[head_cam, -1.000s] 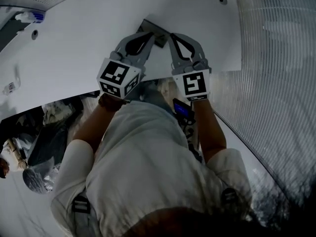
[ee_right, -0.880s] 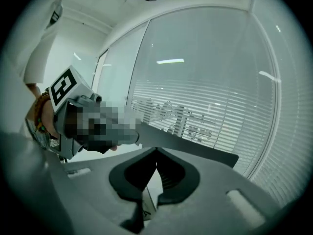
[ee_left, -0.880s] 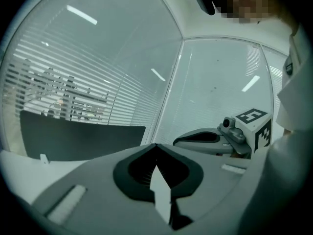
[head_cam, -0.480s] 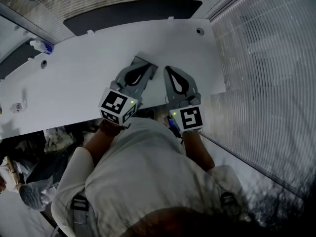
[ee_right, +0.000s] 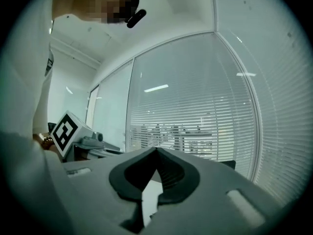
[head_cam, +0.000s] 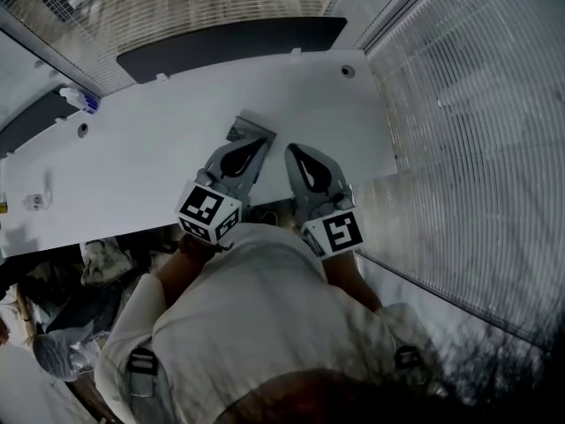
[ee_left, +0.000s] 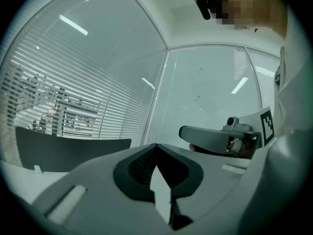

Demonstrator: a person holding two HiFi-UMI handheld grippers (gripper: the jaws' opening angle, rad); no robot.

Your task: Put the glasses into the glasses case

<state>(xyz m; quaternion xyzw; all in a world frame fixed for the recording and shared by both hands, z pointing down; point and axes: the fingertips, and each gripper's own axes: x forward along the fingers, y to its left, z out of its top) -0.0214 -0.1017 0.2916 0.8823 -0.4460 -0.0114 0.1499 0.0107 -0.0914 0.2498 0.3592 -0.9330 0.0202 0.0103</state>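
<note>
table: white (head_cam: pixel 150 162) | far edge: dark panel (head_cam: pixel 229 47) | walls: glass, slatted blinds (head_cam: pixel 477 140) | light: strip lights (ee_right: pixel 156 88)

The table (head_cam: pixel 159 157) is plain white, and the panel (head_cam: pixel 221 42) behind it is black. The blinds (head_cam: pixel 477 148) show fine pale grey stripes. The left gripper (head_cam: pixel 263 140) and right gripper (head_cam: pixel 290 151) are grey. Each carries a cube patterned with black-and-white square markers. Their fingers (ee_left: pixel 139 163) are lined with black ribbing. The case (head_cam: pixel 243 128) is dark grey. The shirt (head_cam: pixel 256 316) is off-white, with grey straps (head_cam: pixel 141 365). A small bottle (head_cam: pixel 78 100) is white with a blue end.
</note>
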